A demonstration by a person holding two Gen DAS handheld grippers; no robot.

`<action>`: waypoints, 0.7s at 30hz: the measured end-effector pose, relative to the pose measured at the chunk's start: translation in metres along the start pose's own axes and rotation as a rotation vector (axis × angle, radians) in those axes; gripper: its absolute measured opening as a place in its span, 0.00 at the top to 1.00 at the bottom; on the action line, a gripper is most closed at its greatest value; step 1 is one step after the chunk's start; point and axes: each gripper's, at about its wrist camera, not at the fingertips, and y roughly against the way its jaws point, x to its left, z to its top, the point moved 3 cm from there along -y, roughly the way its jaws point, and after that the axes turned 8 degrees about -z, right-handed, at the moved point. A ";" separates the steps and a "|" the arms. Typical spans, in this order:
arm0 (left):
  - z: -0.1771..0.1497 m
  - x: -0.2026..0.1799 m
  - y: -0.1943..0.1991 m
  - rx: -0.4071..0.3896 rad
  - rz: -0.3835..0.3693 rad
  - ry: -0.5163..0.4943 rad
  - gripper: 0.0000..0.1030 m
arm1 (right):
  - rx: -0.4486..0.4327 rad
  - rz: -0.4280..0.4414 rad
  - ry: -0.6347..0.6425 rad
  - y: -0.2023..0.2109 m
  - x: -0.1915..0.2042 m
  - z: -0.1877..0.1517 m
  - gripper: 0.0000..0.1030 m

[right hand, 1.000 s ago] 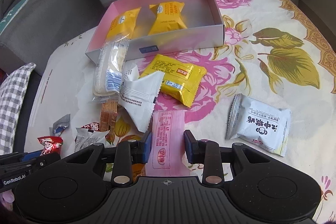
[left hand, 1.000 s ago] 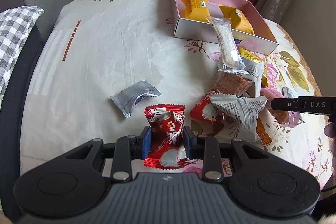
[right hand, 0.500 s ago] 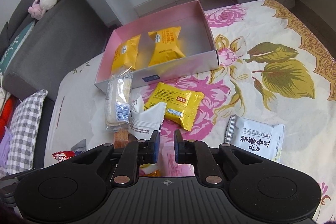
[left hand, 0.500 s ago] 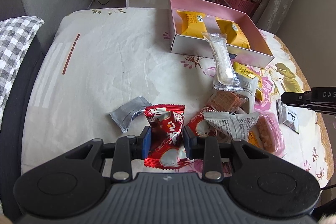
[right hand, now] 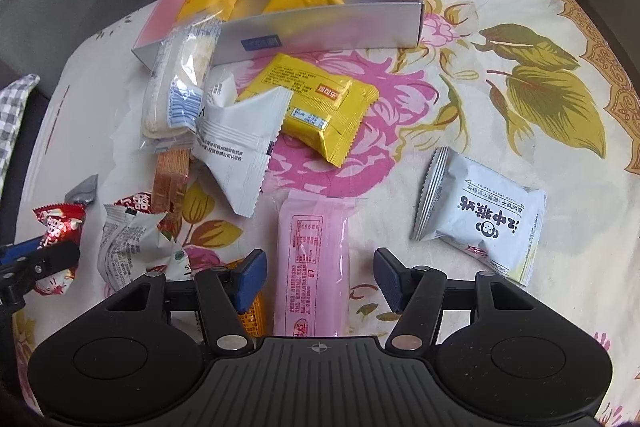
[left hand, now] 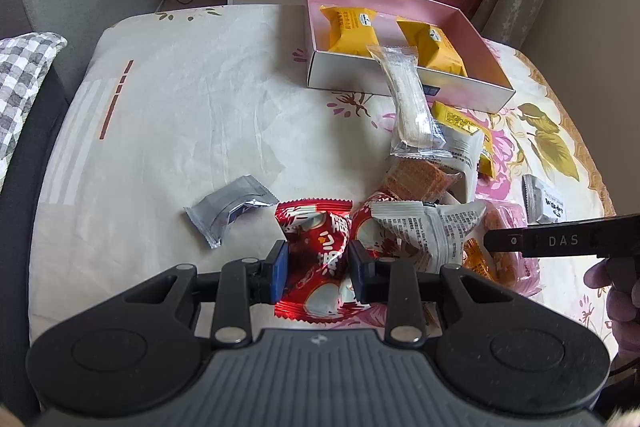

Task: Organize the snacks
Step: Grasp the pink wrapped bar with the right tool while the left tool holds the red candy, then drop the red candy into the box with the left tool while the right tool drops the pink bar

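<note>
Left gripper [left hand: 316, 265]: we clamp the red snack packet [left hand: 316, 259].
Right gripper [right hand: 320, 277]: our jaws, just opening, straddle the pink wafer packet [right hand: 314, 263] without contact.

Snack packets [right hand: 312, 115] on floral tablecloth [right hand: 540, 99]

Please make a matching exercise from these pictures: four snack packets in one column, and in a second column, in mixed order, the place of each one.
Things:
1. red packet
2. pink packet
3. silver packet
4. long clear packet

Places:
A. leaning on the front wall of the box
B. lying between the open jaws of the right gripper
C. clamped in the jaws of the left gripper
D. lying alone on the plain white part of the cloth

Pairs: 1-C, 2-B, 3-D, 4-A
</note>
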 end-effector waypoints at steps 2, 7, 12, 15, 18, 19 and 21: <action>0.000 0.000 0.001 -0.001 0.002 0.002 0.72 | -0.018 -0.025 0.035 0.000 0.004 -0.001 0.65; 0.000 0.000 0.001 -0.005 0.004 0.006 0.72 | -0.048 -0.031 0.070 0.005 0.009 -0.001 0.70; 0.002 -0.002 0.004 -0.015 0.001 0.006 0.72 | -0.102 -0.021 0.043 0.020 0.004 0.007 0.70; 0.004 -0.003 0.004 -0.020 0.000 0.009 0.72 | -0.121 0.001 0.005 0.028 -0.004 0.015 0.70; 0.007 -0.005 0.004 -0.025 -0.003 0.015 0.72 | -0.137 0.021 -0.033 0.034 -0.012 0.022 0.70; 0.008 -0.006 0.004 -0.028 -0.004 0.016 0.72 | -0.144 0.026 -0.045 0.036 -0.015 0.025 0.70; 0.011 -0.008 0.005 -0.035 -0.007 0.017 0.72 | -0.155 0.038 -0.070 0.040 -0.020 0.031 0.70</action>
